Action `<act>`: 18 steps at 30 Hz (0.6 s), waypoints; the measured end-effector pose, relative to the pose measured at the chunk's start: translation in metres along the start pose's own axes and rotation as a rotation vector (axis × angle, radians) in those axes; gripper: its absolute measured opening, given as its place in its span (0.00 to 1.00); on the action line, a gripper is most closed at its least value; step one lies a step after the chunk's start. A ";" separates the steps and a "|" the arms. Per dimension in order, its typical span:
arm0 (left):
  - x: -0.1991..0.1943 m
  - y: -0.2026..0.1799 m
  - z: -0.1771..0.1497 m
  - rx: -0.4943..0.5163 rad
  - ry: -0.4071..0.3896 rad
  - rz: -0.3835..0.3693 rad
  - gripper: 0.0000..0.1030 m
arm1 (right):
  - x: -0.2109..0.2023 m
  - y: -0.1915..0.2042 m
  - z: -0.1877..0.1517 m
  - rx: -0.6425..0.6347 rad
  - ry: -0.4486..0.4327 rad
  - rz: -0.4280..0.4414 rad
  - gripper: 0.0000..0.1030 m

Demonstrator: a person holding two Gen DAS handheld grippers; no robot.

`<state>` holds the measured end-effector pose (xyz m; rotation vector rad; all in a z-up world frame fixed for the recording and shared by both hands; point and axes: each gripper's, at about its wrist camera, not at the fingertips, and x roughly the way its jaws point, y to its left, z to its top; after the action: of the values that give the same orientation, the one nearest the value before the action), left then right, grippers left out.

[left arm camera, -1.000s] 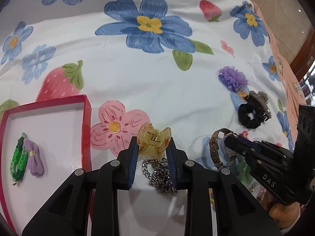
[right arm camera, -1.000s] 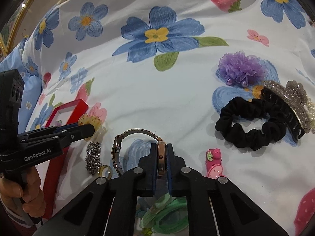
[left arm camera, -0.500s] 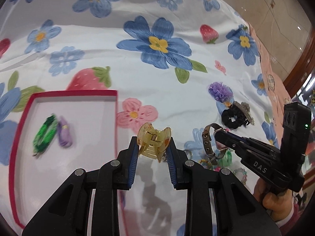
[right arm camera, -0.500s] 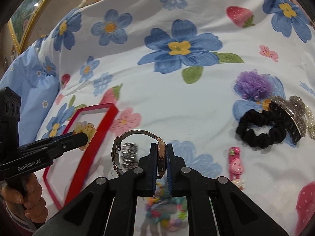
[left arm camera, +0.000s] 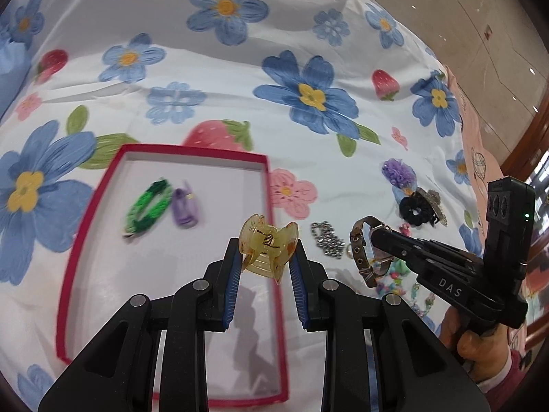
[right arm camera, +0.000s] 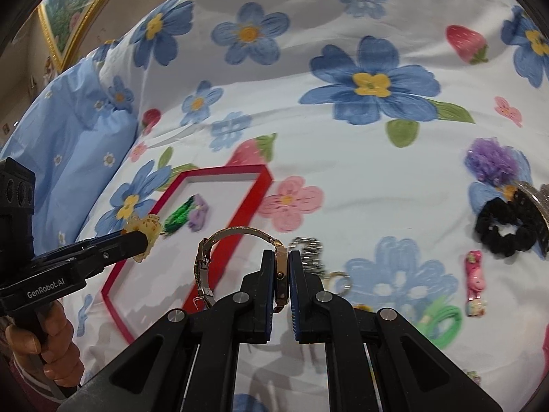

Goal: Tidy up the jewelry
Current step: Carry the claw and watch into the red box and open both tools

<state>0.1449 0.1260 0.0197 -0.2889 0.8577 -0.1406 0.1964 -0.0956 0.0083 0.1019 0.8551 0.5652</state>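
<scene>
My left gripper (left arm camera: 264,257) is shut on a yellow hair claw (left arm camera: 266,245) and holds it above the right edge of the red tray (left arm camera: 82,237). The tray holds a green braided band (left arm camera: 147,206) and a purple clip (left arm camera: 185,206). My right gripper (right arm camera: 282,267) is shut on a rose-gold watch (right arm camera: 279,271), held above the bed just right of the tray (right arm camera: 250,202). The right gripper also shows in the left wrist view (left arm camera: 377,237), with the watch (left arm camera: 360,250). The left gripper (right arm camera: 144,237) shows in the right wrist view with the claw (right arm camera: 145,228).
On the floral bedsheet right of the tray lie a silver chain (left arm camera: 327,238), a black scrunchie (right arm camera: 504,226), a purple pom-pom (right arm camera: 490,161), a glitter claw (left arm camera: 434,199), a pink clip (right arm camera: 475,281), a green band (right arm camera: 442,319) and beads (left arm camera: 394,274). A blue pillow (right arm camera: 68,137) lies at left.
Both grippers have risen and moved left with their items. The claw is now over the tray's right edge and the watch hangs near the tray. The chain stays on the sheet.
</scene>
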 end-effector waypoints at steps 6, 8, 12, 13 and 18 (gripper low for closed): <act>-0.012 0.025 -0.008 -0.032 -0.007 0.034 0.25 | 0.009 0.028 0.001 -0.041 0.015 0.036 0.07; -0.015 0.034 -0.010 -0.042 -0.009 0.047 0.25 | 0.012 0.037 0.001 -0.054 0.019 0.050 0.07; -0.019 0.050 -0.012 -0.066 -0.014 0.065 0.25 | 0.021 0.054 0.003 -0.080 0.032 0.070 0.07; -0.020 0.054 -0.013 -0.071 -0.015 0.071 0.25 | 0.025 0.059 0.004 -0.089 0.037 0.075 0.07; -0.016 0.069 -0.014 -0.092 -0.005 0.093 0.25 | 0.039 0.079 0.007 -0.129 0.055 0.091 0.07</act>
<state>0.1245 0.1931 0.0010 -0.3347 0.8724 -0.0135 0.1873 -0.0077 0.0102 0.0077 0.8679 0.7100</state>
